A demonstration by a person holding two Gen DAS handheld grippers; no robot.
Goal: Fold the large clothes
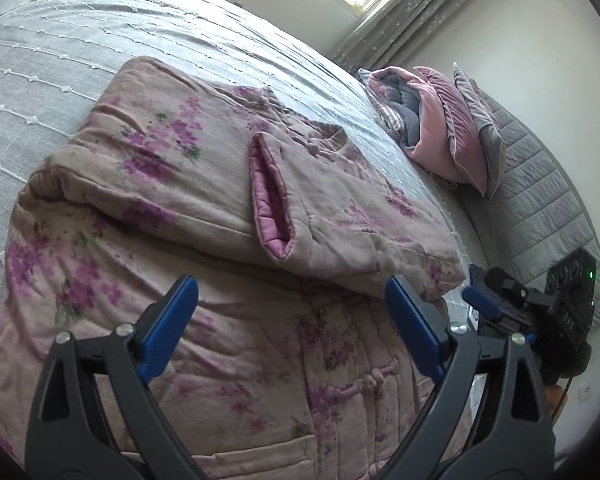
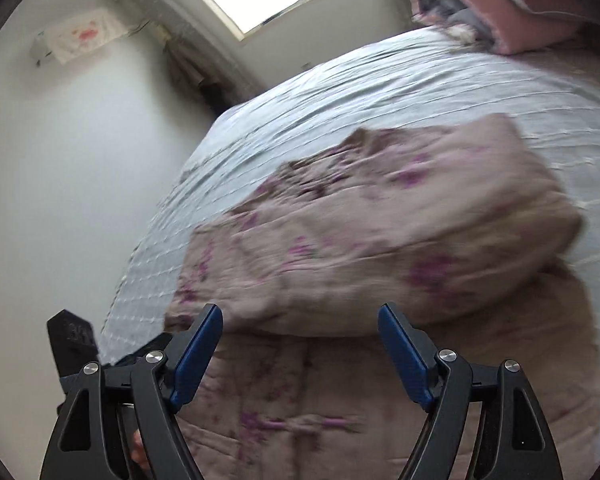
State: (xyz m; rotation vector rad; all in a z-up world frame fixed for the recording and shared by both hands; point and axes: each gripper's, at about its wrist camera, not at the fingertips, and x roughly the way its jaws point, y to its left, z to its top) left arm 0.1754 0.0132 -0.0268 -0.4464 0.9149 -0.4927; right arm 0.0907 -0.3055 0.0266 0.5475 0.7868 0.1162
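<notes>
A padded beige jacket with purple flowers (image 1: 204,184) lies on the bed, its upper part folded over the lower part, one sleeve cuff with pink lining (image 1: 272,196) on top. It also shows, blurred, in the right wrist view (image 2: 380,240). My left gripper (image 1: 292,300) is open and empty, just above the jacket's lower part. My right gripper (image 2: 300,328) is open and empty, above the jacket's near edge. The right gripper also shows in the left wrist view (image 1: 500,304) beside the jacket's right edge.
The jacket lies on a light grey-blue bedspread (image 1: 60,48). Pink and grey pillows (image 1: 440,128) lean against a grey quilted headboard (image 1: 540,184). A window with curtains (image 1: 400,0) is behind the bed. A white wall (image 2: 60,180) lies left of the bed in the right wrist view.
</notes>
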